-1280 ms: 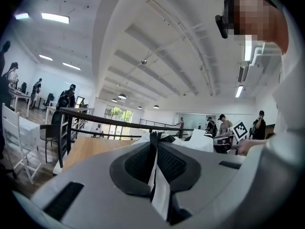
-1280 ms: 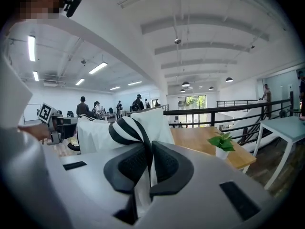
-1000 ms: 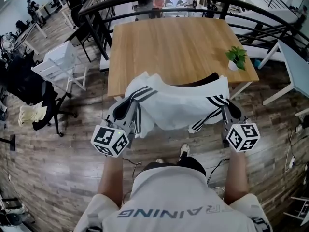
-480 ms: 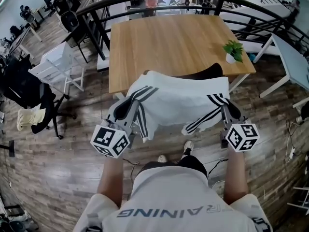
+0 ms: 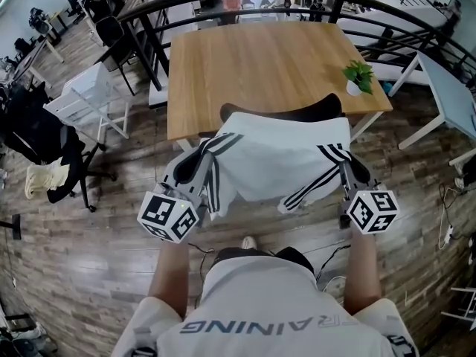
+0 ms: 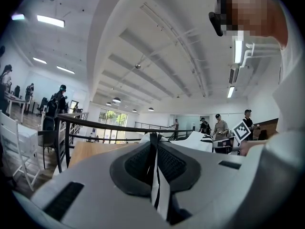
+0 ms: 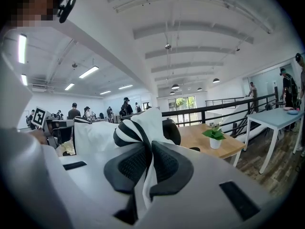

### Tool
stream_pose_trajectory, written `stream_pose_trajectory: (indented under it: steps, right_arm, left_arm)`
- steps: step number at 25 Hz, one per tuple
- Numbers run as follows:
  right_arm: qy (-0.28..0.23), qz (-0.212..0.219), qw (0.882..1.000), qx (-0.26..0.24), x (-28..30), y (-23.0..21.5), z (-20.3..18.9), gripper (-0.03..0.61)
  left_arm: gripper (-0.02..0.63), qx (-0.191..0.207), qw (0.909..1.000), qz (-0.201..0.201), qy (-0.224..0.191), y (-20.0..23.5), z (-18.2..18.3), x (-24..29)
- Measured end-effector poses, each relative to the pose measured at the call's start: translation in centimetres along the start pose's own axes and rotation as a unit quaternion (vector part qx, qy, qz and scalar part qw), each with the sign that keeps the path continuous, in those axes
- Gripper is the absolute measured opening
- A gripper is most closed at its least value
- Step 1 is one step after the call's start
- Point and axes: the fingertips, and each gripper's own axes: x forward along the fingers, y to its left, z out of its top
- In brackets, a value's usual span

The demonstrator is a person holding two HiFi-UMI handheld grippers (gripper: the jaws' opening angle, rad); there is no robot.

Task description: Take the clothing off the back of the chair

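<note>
A white garment with black stripes (image 5: 279,158) hangs stretched between my two grippers, just in front of the black chair back (image 5: 282,113), whose top edge shows behind it. My left gripper (image 5: 201,159) is shut on the garment's left striped edge; in the left gripper view the cloth (image 6: 159,194) is pinched between the pads of that gripper (image 6: 153,151). My right gripper (image 5: 349,163) is shut on the right striped edge. The right gripper view shows striped fabric (image 7: 136,128) bunched in the right gripper (image 7: 147,163), with the chair back (image 7: 171,130) just behind.
A wooden table (image 5: 253,65) stands beyond the chair, with a small potted plant (image 5: 359,74) at its right corner. A black railing (image 5: 149,10) curves behind. At the left are a white chair (image 5: 89,99) and a black office chair (image 5: 44,136); a white table (image 5: 446,80) is at the right.
The garment has been drawn back toward me and pulled flatter between the grippers. More of the black chair back now shows above its top edge.
</note>
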Motion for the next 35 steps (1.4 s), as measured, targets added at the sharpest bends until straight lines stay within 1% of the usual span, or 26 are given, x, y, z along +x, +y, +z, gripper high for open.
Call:
stream_pose_trajectory:
  steps: [5,11,17,23,28,35]
  right_arm:
    - [-0.007,0.010,1.000,0.002,-1.1,-0.2,0.2,0.035]
    - [-0.007,0.025,1.000,0.004,-2.9,-0.7,0.3,0.035]
    - [-0.010,0.038,0.999,0.000,-5.3,-0.5,-0.1,0.035]
    - [-0.018,0.045,0.999,0.001,-8.6,-0.7,-0.8,0.035]
    - [-0.032,0.061,0.998,-0.001,-11.9,0.2,-1.7,0.035]
    - [-0.041,0.066,0.997,0.000,-16.4,1.2,-2.9,0.035]
  left_arm:
    - [0.055,0.003,0.9999,0.012,-0.002,-1.3,0.4,-0.7]
    - [0.055,0.008,0.9998,0.019,-0.003,-4.0,0.9,-2.0]
    - [0.055,0.008,0.9993,0.035,-0.003,-6.4,0.5,-4.0]
    - [0.055,0.018,0.9984,0.054,-0.005,-8.7,0.2,-6.0]
    - [0.055,0.038,0.9963,0.077,0.005,-11.1,-0.5,-8.3]
    - [0.055,0.037,0.9948,0.095,0.003,-14.3,-1.2,-12.2]
